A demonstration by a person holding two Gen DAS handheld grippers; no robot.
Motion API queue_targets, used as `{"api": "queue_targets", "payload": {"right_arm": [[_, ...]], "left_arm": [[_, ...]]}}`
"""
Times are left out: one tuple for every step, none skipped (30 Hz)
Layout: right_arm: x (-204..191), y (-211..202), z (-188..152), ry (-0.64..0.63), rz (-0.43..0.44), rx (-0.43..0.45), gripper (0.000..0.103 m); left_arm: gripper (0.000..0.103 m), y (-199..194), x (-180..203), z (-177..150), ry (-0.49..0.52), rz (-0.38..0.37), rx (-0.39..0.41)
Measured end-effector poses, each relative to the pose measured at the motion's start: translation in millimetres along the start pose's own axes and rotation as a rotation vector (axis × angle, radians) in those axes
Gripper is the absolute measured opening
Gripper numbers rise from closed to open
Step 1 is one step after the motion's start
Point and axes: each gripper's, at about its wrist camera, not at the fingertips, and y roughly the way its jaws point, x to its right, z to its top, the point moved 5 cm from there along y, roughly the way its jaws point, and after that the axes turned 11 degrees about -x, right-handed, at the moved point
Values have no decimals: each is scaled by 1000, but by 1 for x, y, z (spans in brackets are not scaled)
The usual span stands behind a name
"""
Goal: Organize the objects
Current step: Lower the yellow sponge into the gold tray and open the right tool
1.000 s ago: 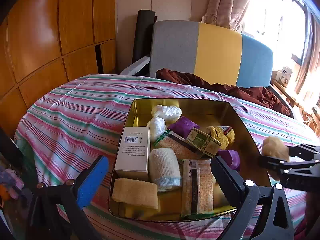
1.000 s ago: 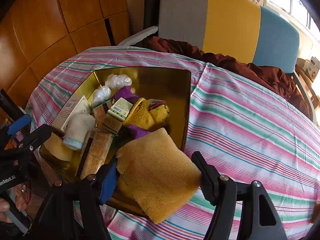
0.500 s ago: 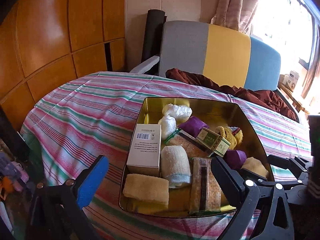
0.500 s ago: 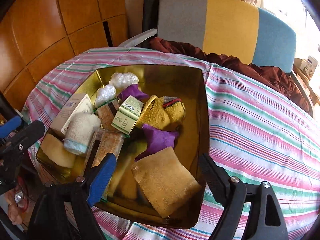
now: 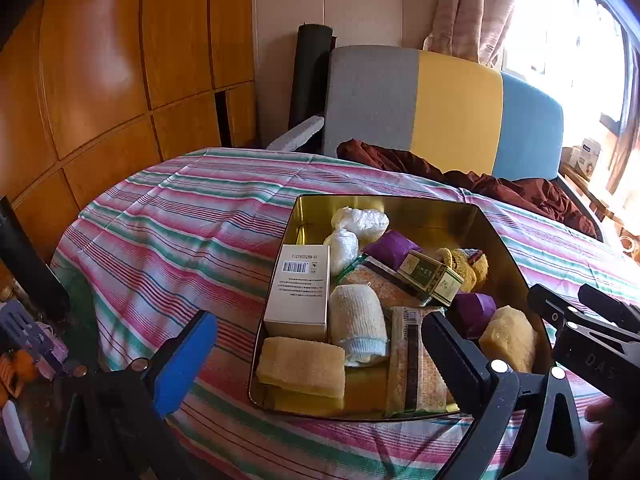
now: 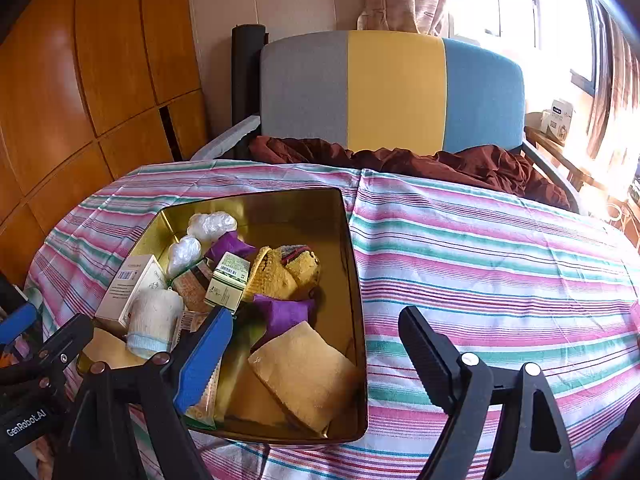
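right gripper (image 6: pixel 316 344) jaws wide apart, nothing between the pads. the tan sponge (image 6: pixel 304 372) lies flat in the near right corner of the gold tin (image 6: pixel 352 240), just ahead of and below the blue left pad, not touching it. right pad sits over the striped cloth on the surface (image 6: pixel 500 264), outside the tin wall.

left gripper (image 5: pixel 316 352) jaws also wide apart and empty, hovering over the tin's near edge; a second tan sponge (image 5: pixel 302 366) lies between them in view, lower down, in the near left corner.

tin: rectangular, shiny brass-coloured metal, rounded corners. contents: white carton box (image 5: pixel 300 292) with barcode, rolled white gauze-like cloth (image 5: pixel 358 328), two crinkly clear plastic bundles (image 5: pixel 360 220), purple fabric pouch (image 6: pixel 284 312), small green-and-cream box (image 6: pixel 228 282), yellow knitted item (image 6: pixel 288 272), flat speckled packet with dark band (image 5: pixel 414 368). sponges are coarse, porous, slab-shaped.
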Motion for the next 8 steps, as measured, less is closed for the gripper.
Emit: {"api": "queue_targets", "payload": {"right_arm": [[-1,1,-1,-1,-1,-1,87],[-2,2,-1,-5,-3,-3,87],[-3,3,-2,-10,-4,-6,87],[-4,4,-3,-14,-4,-9,87],[-5,5,-3,-16,-4,-11,87],[-6,5,-3,-18,-4,-11,87],[-7,5,-4,-20,-3,-10,87],[-8,5,-4,-21,-4,-9,87]], "left_arm": [[103,-1,0,0,1,-1,5],[102,-2,-1,-1,1,1,11],[102,-4,-2,-1,1,7,19],[102,-5,-2,-1,3,11,25],[102,-5,-3,-1,3,12,27],[102,-6,-4,-1,2,13,30],[102,-7,-4,-1,0,14,33],[102,-7,-5,-1,1,15,34]]}}
